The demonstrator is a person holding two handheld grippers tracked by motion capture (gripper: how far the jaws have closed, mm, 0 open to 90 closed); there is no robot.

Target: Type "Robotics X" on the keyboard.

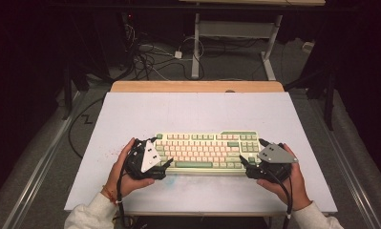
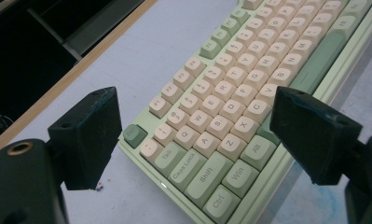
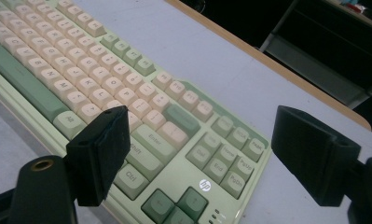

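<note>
A pale green keyboard (image 1: 205, 151) with cream and green keys lies flat on the white table top (image 1: 193, 112). My left gripper (image 1: 165, 164) hovers at its left end, open; in the left gripper view the keyboard's (image 2: 230, 116) left corner sits between the spread jaws of the left gripper (image 2: 197, 135), which touch nothing. At the right end my right gripper (image 1: 244, 163) is open too. The right gripper view has the keyboard's (image 3: 127, 98) right corner, with the arrow keys, between the wide jaws of the right gripper (image 3: 207, 156).
The table's wooden far edge (image 1: 197, 86) borders a dark floor with cables (image 1: 150, 59) and a white desk frame (image 1: 236, 33). Faint blue and red marks stain the table top by the keyboard's near edge. A person's hands and white sleeves enter from the bottom.
</note>
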